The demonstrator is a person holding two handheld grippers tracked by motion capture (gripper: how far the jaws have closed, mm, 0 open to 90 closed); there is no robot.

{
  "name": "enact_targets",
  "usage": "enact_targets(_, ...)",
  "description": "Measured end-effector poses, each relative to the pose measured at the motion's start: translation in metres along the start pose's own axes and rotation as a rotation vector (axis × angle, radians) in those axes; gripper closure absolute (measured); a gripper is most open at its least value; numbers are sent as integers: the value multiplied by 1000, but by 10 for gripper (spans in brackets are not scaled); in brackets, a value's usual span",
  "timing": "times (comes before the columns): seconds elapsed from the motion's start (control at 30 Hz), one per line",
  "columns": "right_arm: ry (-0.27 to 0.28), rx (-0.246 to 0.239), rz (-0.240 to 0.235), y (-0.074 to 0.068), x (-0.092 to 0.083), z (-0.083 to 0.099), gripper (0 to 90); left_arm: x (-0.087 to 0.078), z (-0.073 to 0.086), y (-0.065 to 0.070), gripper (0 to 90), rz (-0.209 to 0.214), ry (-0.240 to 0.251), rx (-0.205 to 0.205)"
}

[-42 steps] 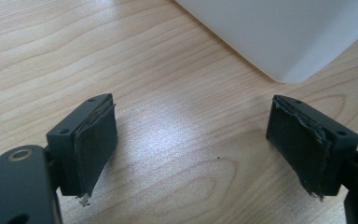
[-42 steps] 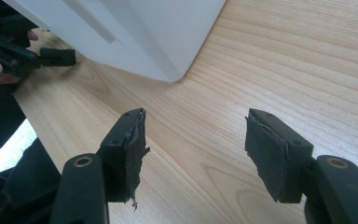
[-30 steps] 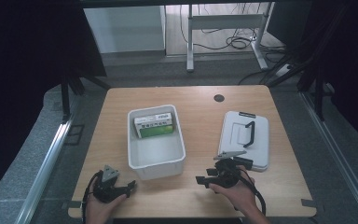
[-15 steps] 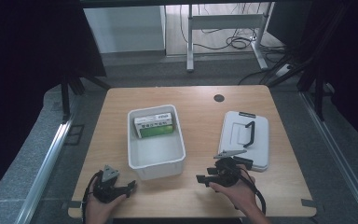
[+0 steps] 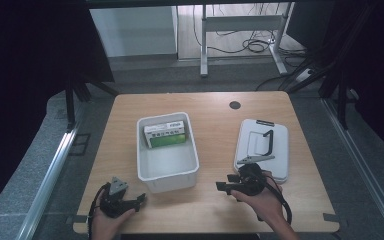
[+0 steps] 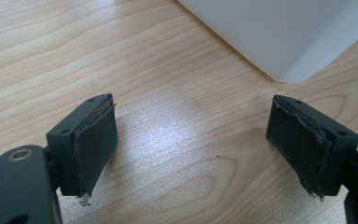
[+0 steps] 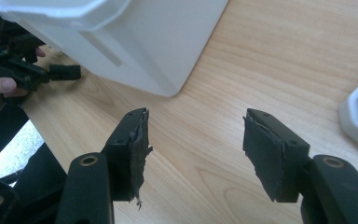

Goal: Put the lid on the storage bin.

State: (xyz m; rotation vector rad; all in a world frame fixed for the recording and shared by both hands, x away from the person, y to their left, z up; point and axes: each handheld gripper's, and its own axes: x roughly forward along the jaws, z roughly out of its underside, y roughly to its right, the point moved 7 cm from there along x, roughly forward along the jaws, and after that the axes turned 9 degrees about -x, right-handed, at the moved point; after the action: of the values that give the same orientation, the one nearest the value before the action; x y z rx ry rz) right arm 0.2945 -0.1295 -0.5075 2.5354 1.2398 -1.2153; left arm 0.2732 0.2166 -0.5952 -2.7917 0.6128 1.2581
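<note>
Jaws apart, frayed black pads; smooth white rectangular bin [image 5: 167,167]; woodgrain table [image 5: 215,120]

A white open bin [image 5: 168,167] holding a green-and-white box [image 5: 165,134] is set upright between the left gripper [image 5: 139,199] and right gripper [image 5: 222,186]; a white lid [image 5: 262,149] lies flat just beyond the latter.

Right gripper [image 5: 228,187] lifted slightly off table near lid [image 5: 263,148]; jaws closing a little, nothing between
</note>
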Motion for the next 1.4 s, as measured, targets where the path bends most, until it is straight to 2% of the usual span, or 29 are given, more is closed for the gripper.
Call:
enact_targets(0.13, 3, -7, 10, 0, -7, -7, 407, 0, 0, 0, 161, 1, 2, -2)
enact_targets(0.2, 3, 4, 18, 1, -11, -11, 409, 0, 0, 0, 160, 1, 0, 0)
enact_targets(0.4, 23, 13, 42, 9, -24, -24, 414, 0, 0, 0, 161, 1, 3, 1)
enact_targets(0.6, 29, 27, 58, 16, -31, -29, 415, 0, 0, 0, 160, 1, 3, 1)
enact_targets(0.83, 60, 63, 62, 28, -38, -38, 416, 0, 0, 0, 160, 2, 2, 1)
enact_targets(1.4, 48, 131, 143, 63, -55, -50, 435, 0, 0, 0, 160, 2, 3, -2)
